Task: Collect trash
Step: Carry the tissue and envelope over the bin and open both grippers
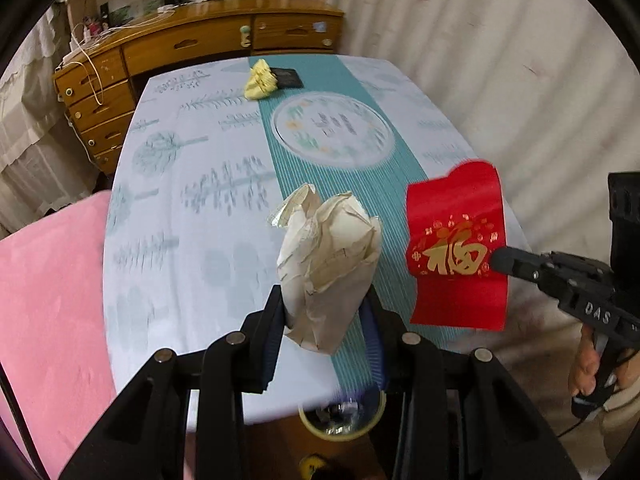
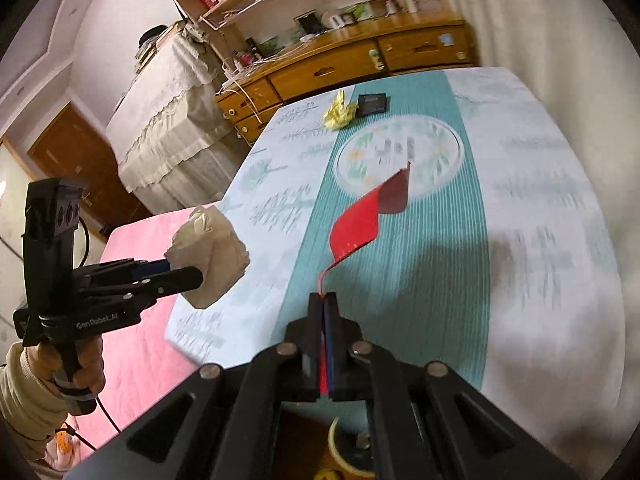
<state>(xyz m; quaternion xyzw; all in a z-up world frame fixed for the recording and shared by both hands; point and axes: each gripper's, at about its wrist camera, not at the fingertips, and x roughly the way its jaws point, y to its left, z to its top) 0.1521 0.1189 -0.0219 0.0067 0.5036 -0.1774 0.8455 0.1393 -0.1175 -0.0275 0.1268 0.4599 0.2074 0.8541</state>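
I have trash in both hands, up in the air over the near edge of the desk (image 1: 168, 184). My left gripper (image 1: 324, 312) is squeezed onto a ball of crumpled paper (image 1: 328, 256), which sticks out past its tips. My right gripper (image 2: 325, 300) is pinched tight on the bottom edge of a red envelope (image 2: 360, 224) — the envelope stands up long and bendy, away from me.

What matters next is the bin (image 1: 340, 420). It sits right below both grippers, just off the desk's near edge — I think it is a bin with a yellow rim, but it is half hidden. My left gripper looks a bit nearer to it. One yellow paper ball (image 1: 261, 80) waits at the far end of the desk, well away.
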